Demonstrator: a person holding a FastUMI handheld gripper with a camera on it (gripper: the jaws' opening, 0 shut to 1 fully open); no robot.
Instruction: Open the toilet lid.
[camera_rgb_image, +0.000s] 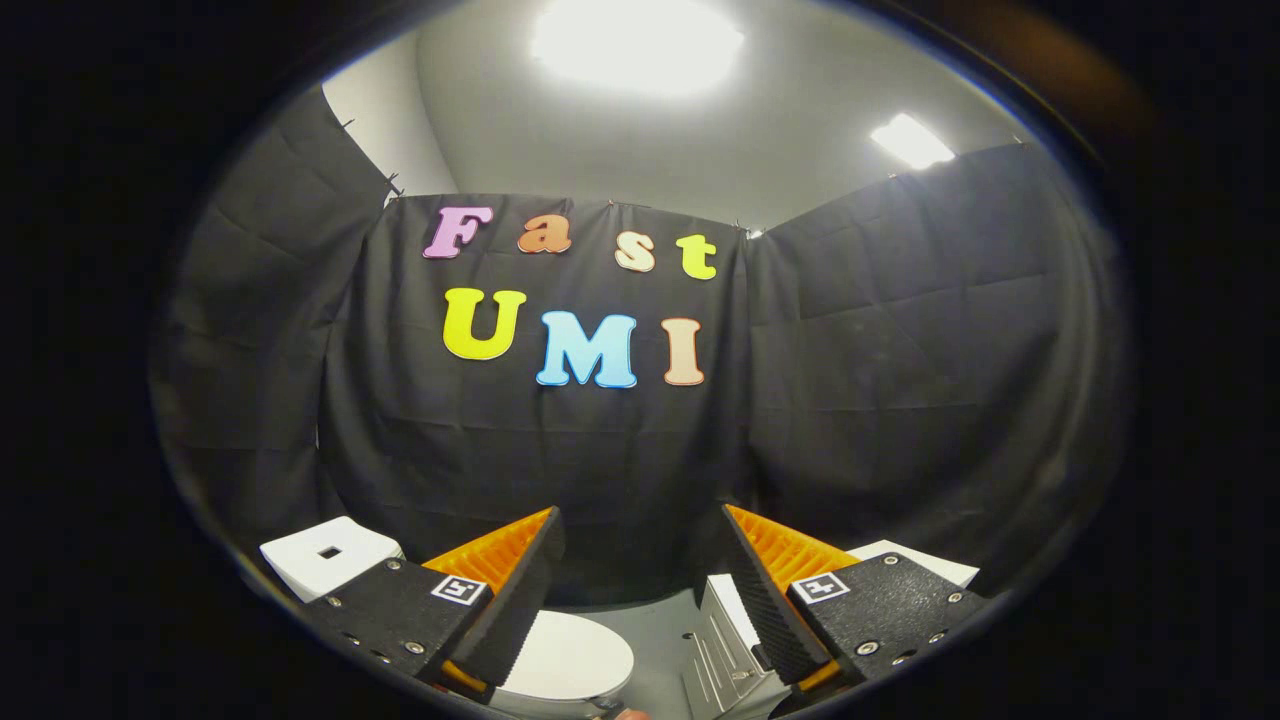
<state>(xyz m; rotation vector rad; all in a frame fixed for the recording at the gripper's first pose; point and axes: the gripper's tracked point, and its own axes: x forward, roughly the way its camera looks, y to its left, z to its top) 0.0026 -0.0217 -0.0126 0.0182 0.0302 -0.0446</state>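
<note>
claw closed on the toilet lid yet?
No. The claw is open with its fingers spread apart and nothing between them, and the white toilet lid lies below, apart from both fingers.

1. Gripper (640, 590): two wedge-shaped fingers (515, 590), spread wide apart, nothing between them.
2. Inner faces ribbed with fine ridges; tips taper toward 12 o'clock.
3. Each finger sits on a black block mount (395, 605) studded with silver screws.
4. One square black-and-white marker tag (459, 589) on top of each mount.

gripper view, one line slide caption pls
Open gripper held high above the closed toilet lid, facing the booth wall.
</note>
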